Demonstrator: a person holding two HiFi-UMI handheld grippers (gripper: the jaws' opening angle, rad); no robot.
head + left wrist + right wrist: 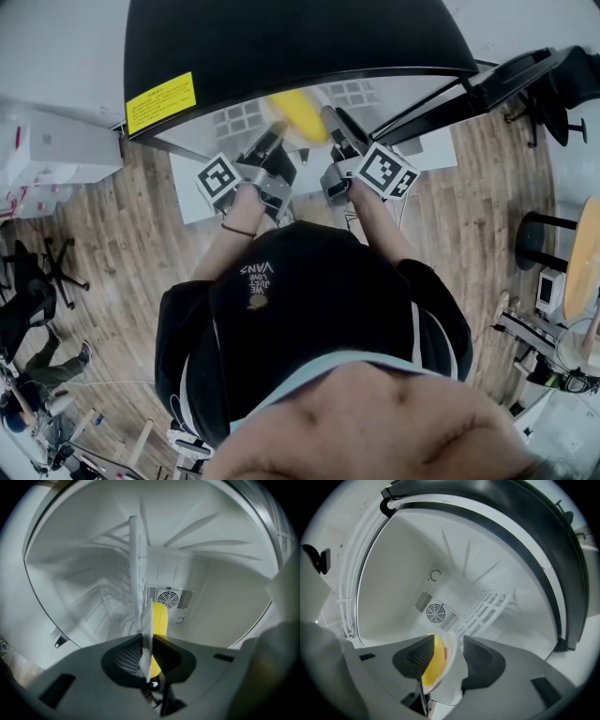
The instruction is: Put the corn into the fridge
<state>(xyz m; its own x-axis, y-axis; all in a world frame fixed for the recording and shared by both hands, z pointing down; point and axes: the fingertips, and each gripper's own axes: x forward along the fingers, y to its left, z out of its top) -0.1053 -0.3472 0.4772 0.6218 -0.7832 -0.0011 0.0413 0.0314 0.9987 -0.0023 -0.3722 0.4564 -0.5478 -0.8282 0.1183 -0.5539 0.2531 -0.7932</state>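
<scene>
A: Entry one: corn [298, 114]?
B: Yellow, on a white plate [146, 630].
A: Fridge [393, 573]?
B: White inside; black outside, with a yellow label [160, 102].
A: Left gripper [149, 645], right gripper [449, 651]?
B: Dark grey; cubes carry black-and-white square markers.
A: Floor [141, 244]?
B: Brown wood planks.

Head view looks steeply down; both gripper views look into the fridge [225, 597], sharing its fan [168, 598].
</scene>
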